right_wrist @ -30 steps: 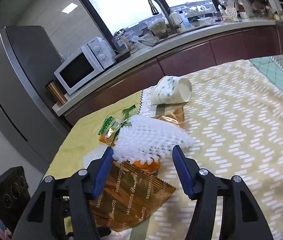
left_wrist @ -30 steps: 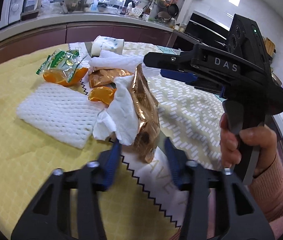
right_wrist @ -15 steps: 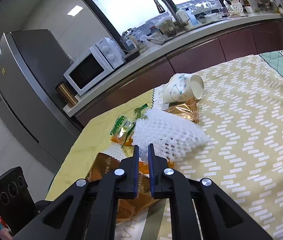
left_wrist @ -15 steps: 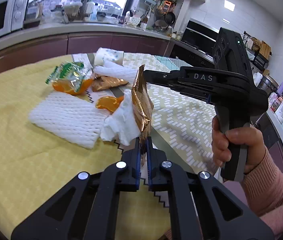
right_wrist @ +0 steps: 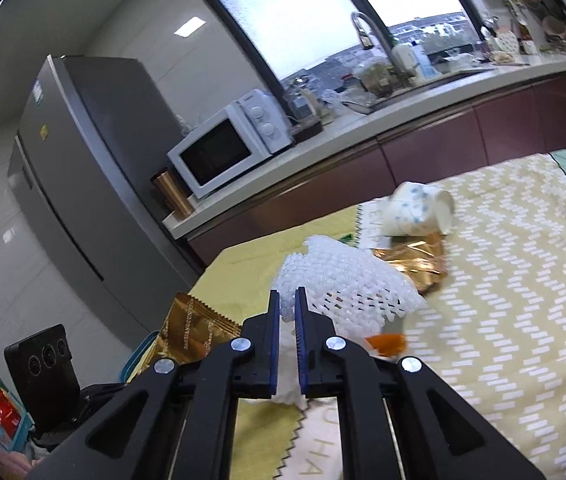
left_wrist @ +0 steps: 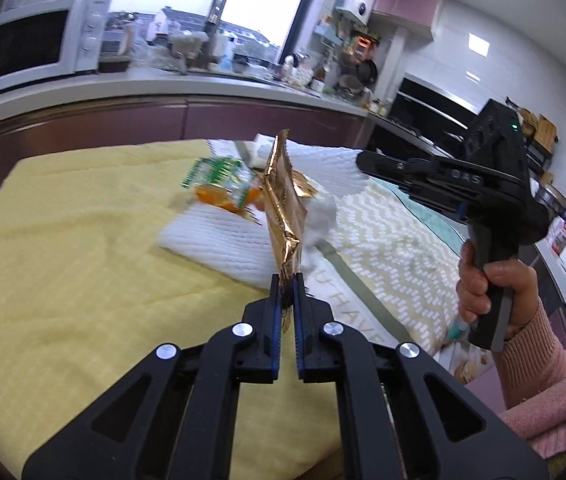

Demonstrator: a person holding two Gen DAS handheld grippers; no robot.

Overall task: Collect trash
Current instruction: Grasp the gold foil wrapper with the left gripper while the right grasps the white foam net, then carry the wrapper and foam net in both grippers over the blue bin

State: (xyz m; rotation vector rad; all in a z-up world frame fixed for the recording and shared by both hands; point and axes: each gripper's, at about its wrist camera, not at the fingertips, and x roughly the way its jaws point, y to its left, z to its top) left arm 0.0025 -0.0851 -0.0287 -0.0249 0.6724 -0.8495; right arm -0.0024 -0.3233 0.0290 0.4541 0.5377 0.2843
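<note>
Left gripper (left_wrist: 287, 280) jaws clamp the gold wrapper (left_wrist: 283, 200); right gripper (right_wrist: 287, 300) jaws apparently pinch the foam net (right_wrist: 343, 280).

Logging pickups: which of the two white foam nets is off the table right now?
The white foam net pinched in the right gripper, lifted above the gold wrapper. The other foam net lies flat on the yellow cloth behind the left gripper's wrapper.
</note>
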